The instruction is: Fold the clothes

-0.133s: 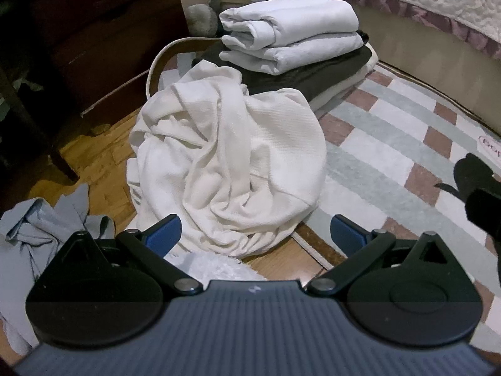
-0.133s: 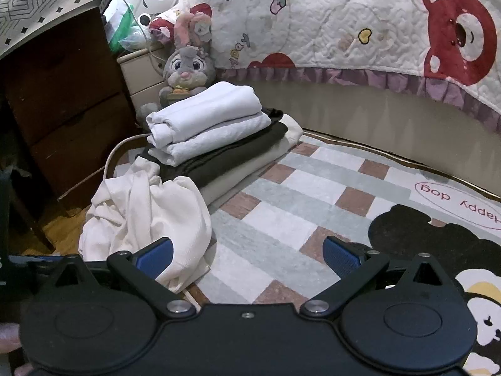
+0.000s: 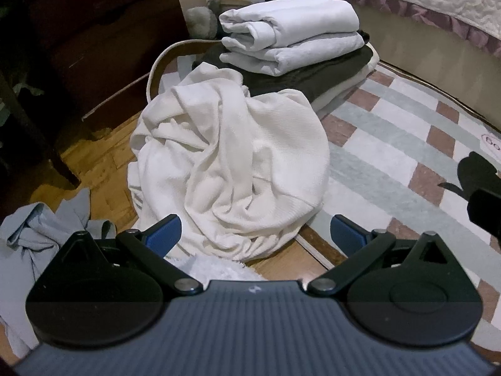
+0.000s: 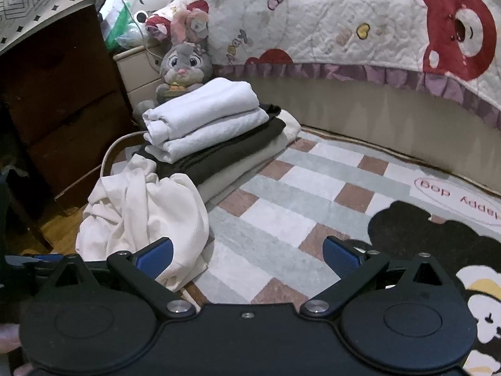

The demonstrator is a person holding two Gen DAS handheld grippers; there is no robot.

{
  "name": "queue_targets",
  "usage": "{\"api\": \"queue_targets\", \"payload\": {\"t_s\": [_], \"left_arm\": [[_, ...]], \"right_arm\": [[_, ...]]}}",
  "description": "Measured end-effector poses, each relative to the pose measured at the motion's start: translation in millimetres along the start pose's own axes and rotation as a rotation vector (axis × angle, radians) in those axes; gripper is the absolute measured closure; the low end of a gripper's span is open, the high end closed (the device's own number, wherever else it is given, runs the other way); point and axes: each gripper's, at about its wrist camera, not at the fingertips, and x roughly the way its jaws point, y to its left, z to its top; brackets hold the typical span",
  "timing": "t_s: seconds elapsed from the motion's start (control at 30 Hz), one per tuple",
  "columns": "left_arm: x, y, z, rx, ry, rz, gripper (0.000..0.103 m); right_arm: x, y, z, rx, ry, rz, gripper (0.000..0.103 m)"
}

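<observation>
A checked rug is spread over a wooden floor. A crumpled white garment is heaped at the rug's left edge, partly on the floor. Just beyond it, a stack of folded clothes is set, with a plush rabbit behind. A quilted bed is seen at the far right, dark drawers at the left. The left hand-held gripper is held open near the garment; the right hand-held gripper is held open above the rug.

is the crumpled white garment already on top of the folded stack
No, the crumpled white garment lies in a heap on the floor in front of the folded stack, partly on the checked rug.
</observation>
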Motion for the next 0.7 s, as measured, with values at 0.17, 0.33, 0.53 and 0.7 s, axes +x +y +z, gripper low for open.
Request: {"api": "queue_targets", "payload": {"t_s": [0.17, 0.33, 0.53, 0.7], "left_arm": [[9, 6, 3, -0.018, -0.001, -0.037, 0.0], [11, 4, 0, -0.005, -0.004, -0.007, 0.0], [17, 4, -3, 0.001, 0.013, 0.012, 0.0], [20, 8, -2, -0.005, 0.021, -0.008, 0.0]], "right_arm": [[3, -3, -3, 0.024, 0.028, 0.008, 0.0], [6, -3, -4, 0.031, 0.041, 0.008, 0.0], [7, -5, -1, 0.074, 0.077, -0.005, 0.0], [10, -9, -1, 0.145, 0.1, 0.054, 0.0]]}}
